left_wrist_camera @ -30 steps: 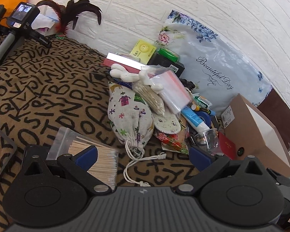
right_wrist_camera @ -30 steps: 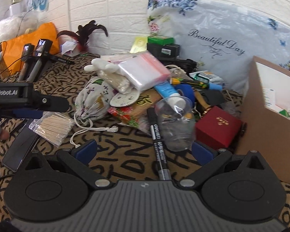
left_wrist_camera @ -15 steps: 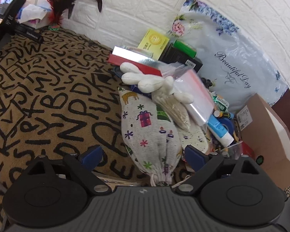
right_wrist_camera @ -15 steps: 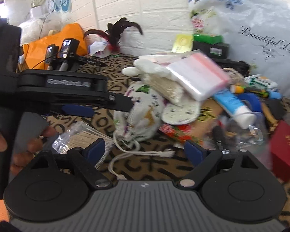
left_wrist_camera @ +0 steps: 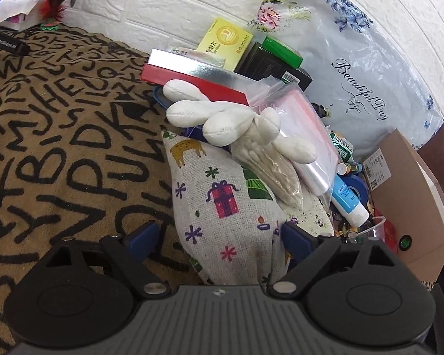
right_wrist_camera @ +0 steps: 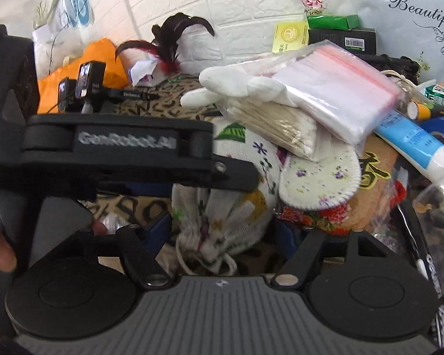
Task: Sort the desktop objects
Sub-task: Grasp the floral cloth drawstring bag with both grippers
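Between two open grippers (left_wrist_camera: pixel 219 236) (right_wrist_camera: pixel 222 230) lies one drawstring pouch (left_wrist_camera: pixel 222 207).

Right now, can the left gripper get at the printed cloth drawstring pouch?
Probably yes. The left gripper is open with the printed cloth drawstring pouch already between its fingers, nothing in front. A bag of cotton swabs and a white plush toy rest on its far end.

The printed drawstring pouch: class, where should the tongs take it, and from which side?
Grip the printed drawstring pouch across its gathered neck, coming from the near, cord end. It narrows there, and its far end is pinned under the cotton swabs and white plush toy.
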The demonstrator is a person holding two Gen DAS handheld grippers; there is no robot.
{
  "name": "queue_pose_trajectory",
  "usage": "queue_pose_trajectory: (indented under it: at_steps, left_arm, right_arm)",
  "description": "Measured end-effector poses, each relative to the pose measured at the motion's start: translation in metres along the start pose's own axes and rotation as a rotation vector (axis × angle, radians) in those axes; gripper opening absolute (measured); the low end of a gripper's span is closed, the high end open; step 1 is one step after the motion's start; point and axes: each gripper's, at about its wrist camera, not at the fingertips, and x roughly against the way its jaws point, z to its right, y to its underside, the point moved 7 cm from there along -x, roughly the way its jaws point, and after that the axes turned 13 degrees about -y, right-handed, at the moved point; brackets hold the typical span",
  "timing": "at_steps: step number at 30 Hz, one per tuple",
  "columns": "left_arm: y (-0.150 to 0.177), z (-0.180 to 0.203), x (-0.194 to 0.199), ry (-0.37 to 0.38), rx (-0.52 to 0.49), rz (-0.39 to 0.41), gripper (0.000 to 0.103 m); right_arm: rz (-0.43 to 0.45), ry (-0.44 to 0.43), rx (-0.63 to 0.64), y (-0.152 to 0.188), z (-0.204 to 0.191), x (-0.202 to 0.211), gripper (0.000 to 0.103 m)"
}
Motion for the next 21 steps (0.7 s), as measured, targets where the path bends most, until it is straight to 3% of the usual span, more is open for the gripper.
queue_pose_trajectory:
  at_steps: [2,3,6,12,21]
  left_arm:
    - [0.0,0.002,0.0,0.011,-0.008,-0.001,0.084]
    - [0.0,0.004,0.001,0.036,-0.005,-0.008,0.07]
    - [0.003,0.01,0.007,0.033,-0.012,-0.004,0.062]
    - [0.014,0.016,0.033,0.015,-0.002,-0.005,0.054]
    - [0.022,0.037,0.091,-0.001,0.004,0.063,0.053]
  right_arm:
    - [0.002,0.009,-0.002,-0.001,0.001,-0.003,0.066]
    - [0.004,0.021,-0.002,-0.001,0.002,-0.003,0.06]
    - [0.005,0.024,-0.015,-0.001,0.005,0.002,0.05]
    - [-0.022,0.002,0.002,0.002,-0.006,0.017,0.045]
    - [-0.001,-0.099,-0.008,0.004,-0.037,0.064,0.044]
